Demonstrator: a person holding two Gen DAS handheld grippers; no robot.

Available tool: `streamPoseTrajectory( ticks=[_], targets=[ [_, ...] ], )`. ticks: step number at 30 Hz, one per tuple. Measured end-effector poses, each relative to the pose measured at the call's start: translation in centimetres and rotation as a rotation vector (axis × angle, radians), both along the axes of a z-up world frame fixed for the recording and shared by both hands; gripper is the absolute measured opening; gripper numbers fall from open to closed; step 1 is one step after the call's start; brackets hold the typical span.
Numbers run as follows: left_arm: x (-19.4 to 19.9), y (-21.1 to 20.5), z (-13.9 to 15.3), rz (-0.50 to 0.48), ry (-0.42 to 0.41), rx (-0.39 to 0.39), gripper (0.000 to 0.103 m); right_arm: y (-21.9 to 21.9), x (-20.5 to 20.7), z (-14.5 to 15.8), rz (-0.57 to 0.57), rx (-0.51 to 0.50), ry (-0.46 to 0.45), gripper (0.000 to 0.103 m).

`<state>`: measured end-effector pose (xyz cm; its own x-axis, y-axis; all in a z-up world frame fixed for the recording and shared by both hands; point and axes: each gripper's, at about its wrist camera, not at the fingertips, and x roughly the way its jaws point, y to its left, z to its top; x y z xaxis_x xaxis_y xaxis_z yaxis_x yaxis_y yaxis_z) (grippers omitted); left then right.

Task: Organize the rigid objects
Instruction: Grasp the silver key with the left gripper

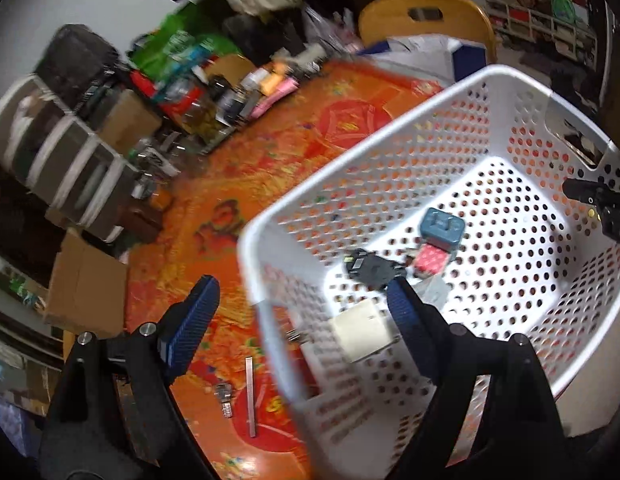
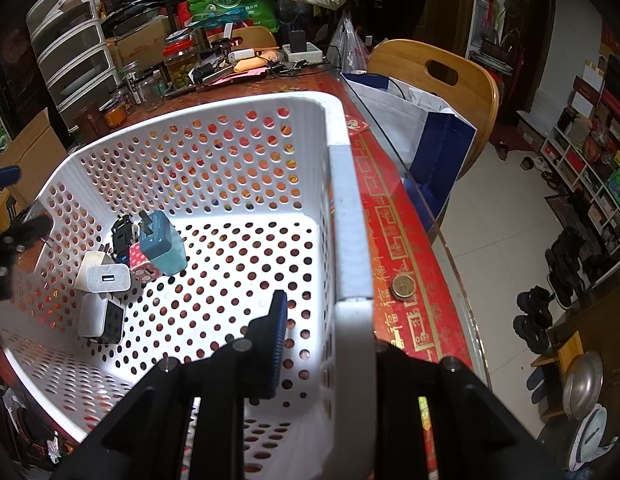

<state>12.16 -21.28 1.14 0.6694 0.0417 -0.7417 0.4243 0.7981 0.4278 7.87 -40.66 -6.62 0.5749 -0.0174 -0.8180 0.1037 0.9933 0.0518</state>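
A white perforated basket [image 1: 390,128] [image 2: 342,184] stands on the orange-red tablecloth. Inside lie several chargers: a teal one [image 1: 442,226] [image 2: 163,246], a black one [image 1: 372,266] [image 2: 121,234], a pink patterned one [image 1: 430,260] [image 2: 143,268] and white ones [image 1: 362,330] [image 2: 103,278]. My left gripper [image 1: 303,304] is open and empty, straddling the basket's near corner, one finger outside and one inside. My right gripper [image 2: 330,340] is shut on the basket's right rim, its left finger [image 2: 275,344] inside the wall; the other finger is hidden behind it.
A small metal piece [image 1: 224,398] and a thin grey strip [image 1: 251,396] lie on the cloth beside the basket. A coin [image 2: 403,286] lies near the table's glass edge. Jars, boxes and clutter [image 2: 181,64] line the far side. A wooden chair [image 2: 434,80] stands beyond.
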Motion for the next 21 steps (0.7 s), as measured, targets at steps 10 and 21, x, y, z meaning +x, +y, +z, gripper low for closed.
streamPoseTrajectory(
  ticks=[10, 21],
  targets=[
    [1.4, 18.6, 0.4, 0.257, 0.008, -0.220, 0.102, 0.0, 0.1, 0.1, -0.001, 0.004, 0.000, 0.022],
    [5.9, 27.0, -13.1, 0.437, 0.326, -0.306, 0.071, -0.1, 0.1, 0.0, -0.001, 0.002, 0.007, 0.022]
  ],
)
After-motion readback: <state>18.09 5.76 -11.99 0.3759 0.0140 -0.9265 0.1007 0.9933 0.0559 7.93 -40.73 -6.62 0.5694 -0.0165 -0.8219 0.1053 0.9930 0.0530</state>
